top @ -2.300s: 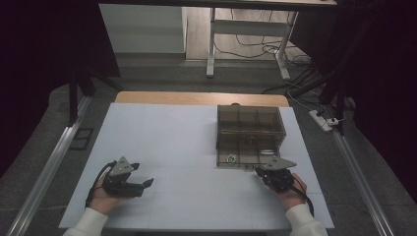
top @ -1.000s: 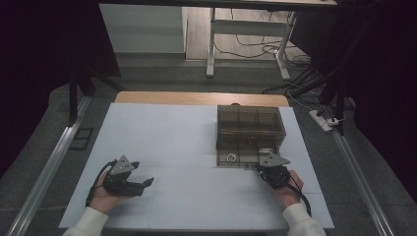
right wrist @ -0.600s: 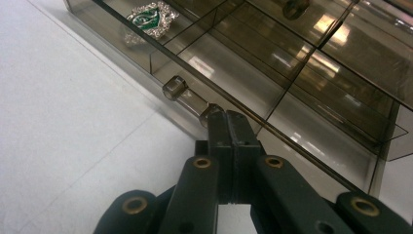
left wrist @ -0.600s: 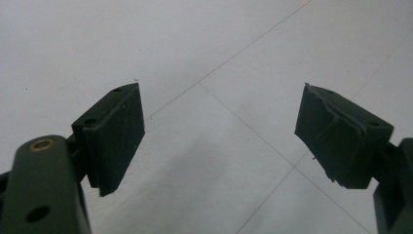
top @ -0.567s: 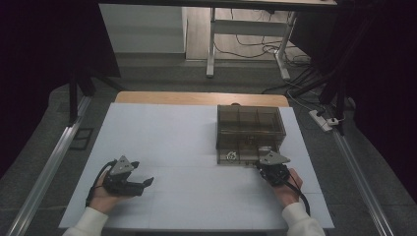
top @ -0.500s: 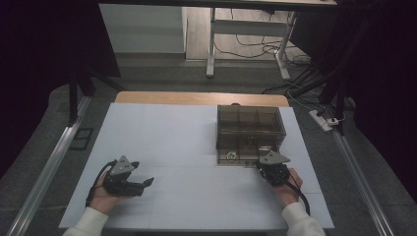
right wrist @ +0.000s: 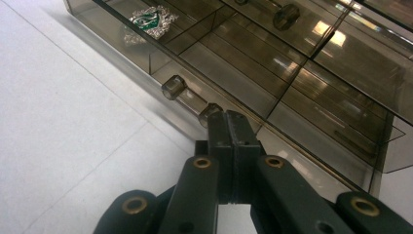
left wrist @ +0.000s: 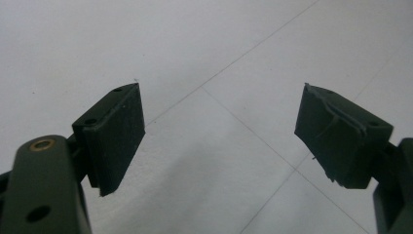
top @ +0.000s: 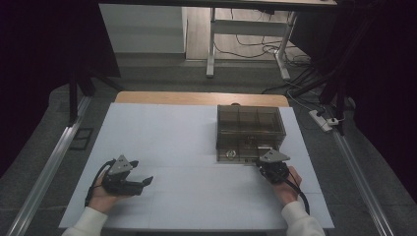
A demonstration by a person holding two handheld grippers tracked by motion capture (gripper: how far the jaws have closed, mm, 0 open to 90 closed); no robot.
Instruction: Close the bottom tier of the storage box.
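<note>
The smoky clear-plastic drawer box (top: 250,133), a rectangular organiser with inner dividers, sits at about 2 o'clock on the white table (top: 172,142), near its right edge. The right hand-held gripper (top: 265,166) has its jaws pressed together at the box's front; its own view adds two round knobs (right wrist: 173,87) and a green-and-silver emblem (right wrist: 148,20) inside. At 8 o'clock the left hand-held gripper (top: 145,182) rests with jaws apart over bare matte table.
</note>
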